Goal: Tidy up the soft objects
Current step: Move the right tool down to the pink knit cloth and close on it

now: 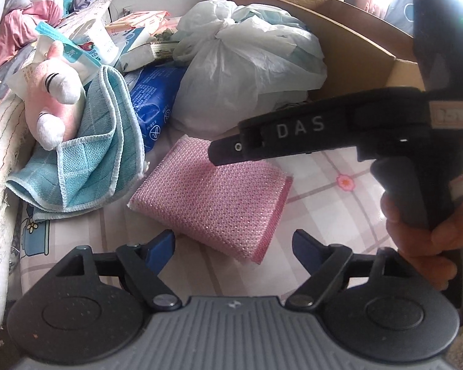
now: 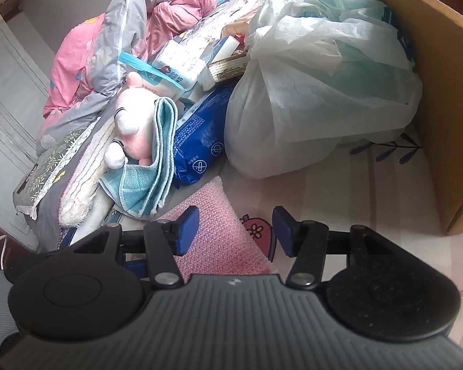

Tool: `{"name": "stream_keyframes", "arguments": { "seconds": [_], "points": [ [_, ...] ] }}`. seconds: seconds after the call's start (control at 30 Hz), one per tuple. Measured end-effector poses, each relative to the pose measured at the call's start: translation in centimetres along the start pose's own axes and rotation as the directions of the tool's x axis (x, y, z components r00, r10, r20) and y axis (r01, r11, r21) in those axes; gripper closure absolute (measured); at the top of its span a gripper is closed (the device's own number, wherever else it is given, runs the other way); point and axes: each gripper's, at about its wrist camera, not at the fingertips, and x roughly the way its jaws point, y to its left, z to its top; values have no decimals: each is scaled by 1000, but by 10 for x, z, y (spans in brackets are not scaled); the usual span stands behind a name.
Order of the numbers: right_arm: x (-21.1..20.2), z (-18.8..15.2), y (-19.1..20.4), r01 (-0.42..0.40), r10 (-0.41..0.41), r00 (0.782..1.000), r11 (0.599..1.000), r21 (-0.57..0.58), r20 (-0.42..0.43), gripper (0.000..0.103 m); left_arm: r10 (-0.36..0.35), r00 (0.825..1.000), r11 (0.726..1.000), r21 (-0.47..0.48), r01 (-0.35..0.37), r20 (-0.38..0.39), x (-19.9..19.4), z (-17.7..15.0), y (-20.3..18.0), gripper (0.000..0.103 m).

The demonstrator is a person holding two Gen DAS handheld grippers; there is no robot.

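A pink mesh scouring pad (image 1: 210, 197) lies flat on the patterned sheet; it also shows in the right wrist view (image 2: 219, 234). My left gripper (image 1: 233, 246) is open and empty, just short of the pad's near corner. My right gripper (image 2: 236, 231) is open and empty, hovering over the pad; in the left wrist view its body (image 1: 324, 129) reaches in from the right above the pad's far edge. A pink plush toy (image 1: 54, 98) sits tucked in a folded teal cloth (image 1: 86, 160) to the left, also in the right wrist view (image 2: 129, 129).
A knotted white plastic bag (image 1: 240, 71) and a blue wipes pack (image 1: 154, 104) lie behind the pad. A cardboard box (image 1: 355, 46) stands at the right. Packets, a pink-grey quilt (image 2: 114, 46) and a lace pillow (image 2: 46, 166) pile up at the left.
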Motion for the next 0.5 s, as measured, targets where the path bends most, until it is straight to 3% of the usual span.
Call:
{"name": "stream_keyframes", "arguments": {
  "seconds": [0.2,0.37,0.5],
  "points": [
    [5,-4,2,-30,30,999,1000,3,-41,51,90,996,995,34,-90,-1,5,-2,-3,19],
    [-4,-8,2,-37,37,996,999,6,-81,51,77,997,997,24,-77,2,0,-4,5,19],
    [-5,-7,1,-23,23,998,1000,-3,-65,51,75,997,996,44,-75,-7,4,-3,2,19]
  ]
}}
